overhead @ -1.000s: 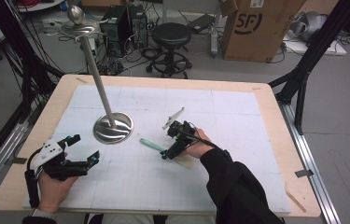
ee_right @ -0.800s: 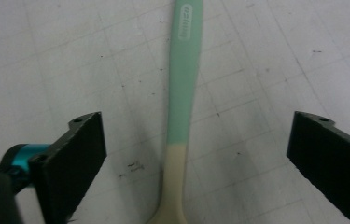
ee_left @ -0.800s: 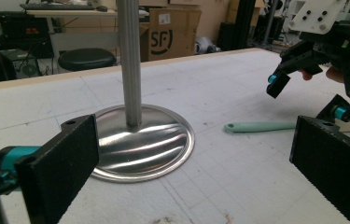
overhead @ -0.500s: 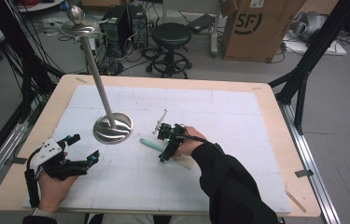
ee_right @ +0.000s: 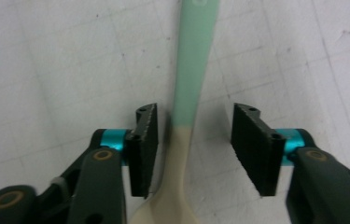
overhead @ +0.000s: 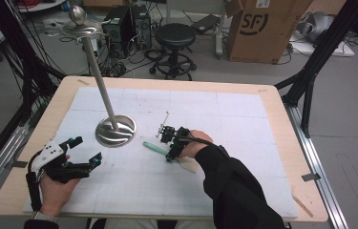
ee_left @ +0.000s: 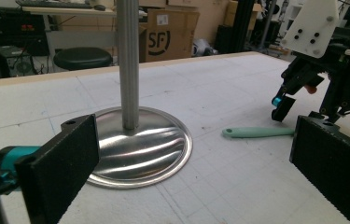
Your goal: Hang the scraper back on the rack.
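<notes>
Polished metal stand (overhead: 114,131), glossy mirror-like base, brushed smooth pole. Tabletop (overhead: 272,124): pale wood rim, matt white gridded mat, slightly rough and speckled. Spatula (ee_right: 189,84): smooth matt plastic or silicone, mint handle, cream blade end. Right claw (ee_right: 194,149) pads matt black, ribbed; anodized teal metal fittings.

Pale wooden worktop (overhead: 281,124) with a rounded rim, bare along the left, right and far edges. Covered over most of its face by a white gridded mat (overhead: 215,114), faintly smudged. Standing on the mat, left of centre: a round shiny metal base (overhead: 115,130) bearing a tall slim pole (overhead: 101,86) that leans up toward the far left. Lying flat on the mat just right of that base: a spoon-like utensil (overhead: 156,147) with a mint-green handle and cream bowl, handle tip toward the base, apart from it.
</notes>
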A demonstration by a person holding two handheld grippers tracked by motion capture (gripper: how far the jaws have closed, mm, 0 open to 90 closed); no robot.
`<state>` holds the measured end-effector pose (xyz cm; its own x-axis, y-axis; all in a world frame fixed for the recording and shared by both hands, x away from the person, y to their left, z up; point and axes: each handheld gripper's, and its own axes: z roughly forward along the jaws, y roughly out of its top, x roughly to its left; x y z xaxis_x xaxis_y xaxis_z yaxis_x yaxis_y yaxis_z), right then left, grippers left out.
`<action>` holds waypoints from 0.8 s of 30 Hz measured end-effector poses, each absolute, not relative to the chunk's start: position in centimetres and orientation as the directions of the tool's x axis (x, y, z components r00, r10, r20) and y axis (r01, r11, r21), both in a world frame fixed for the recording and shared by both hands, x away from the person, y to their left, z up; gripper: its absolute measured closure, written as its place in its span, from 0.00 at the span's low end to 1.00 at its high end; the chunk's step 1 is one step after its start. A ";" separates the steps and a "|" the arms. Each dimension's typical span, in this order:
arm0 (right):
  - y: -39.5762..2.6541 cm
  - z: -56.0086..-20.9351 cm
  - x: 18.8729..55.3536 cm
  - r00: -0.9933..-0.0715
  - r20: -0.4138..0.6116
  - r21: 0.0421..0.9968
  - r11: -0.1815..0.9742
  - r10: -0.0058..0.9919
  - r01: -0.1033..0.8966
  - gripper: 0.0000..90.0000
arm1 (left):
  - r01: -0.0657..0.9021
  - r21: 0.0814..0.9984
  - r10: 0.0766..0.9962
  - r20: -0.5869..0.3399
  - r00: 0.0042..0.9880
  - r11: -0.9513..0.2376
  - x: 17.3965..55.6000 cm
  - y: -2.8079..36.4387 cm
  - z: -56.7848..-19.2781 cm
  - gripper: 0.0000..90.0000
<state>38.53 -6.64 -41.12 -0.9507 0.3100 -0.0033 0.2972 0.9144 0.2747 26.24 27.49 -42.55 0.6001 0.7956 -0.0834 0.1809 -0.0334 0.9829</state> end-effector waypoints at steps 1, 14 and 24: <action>-6.6 -41.0 38.4 -0.949 0.000 0.264 0.915 0.315 0.304 0.62 | 0.182 0.983 0.794 -0.082 0.602 -0.036 26.2 27.4 -42.6 0.02; -6.2 -40.7 38.2 -0.951 0.002 0.134 0.942 0.311 0.308 0.83 | 0.187 0.982 0.793 -0.087 0.603 -0.035 26.3 27.4 -42.6 0.02; -6.0 -40.6 37.6 -0.960 -0.037 0.137 0.953 0.276 0.269 0.89 | 0.191 0.981 0.792 -0.086 0.604 -0.039 26.4 27.3 -42.6 0.02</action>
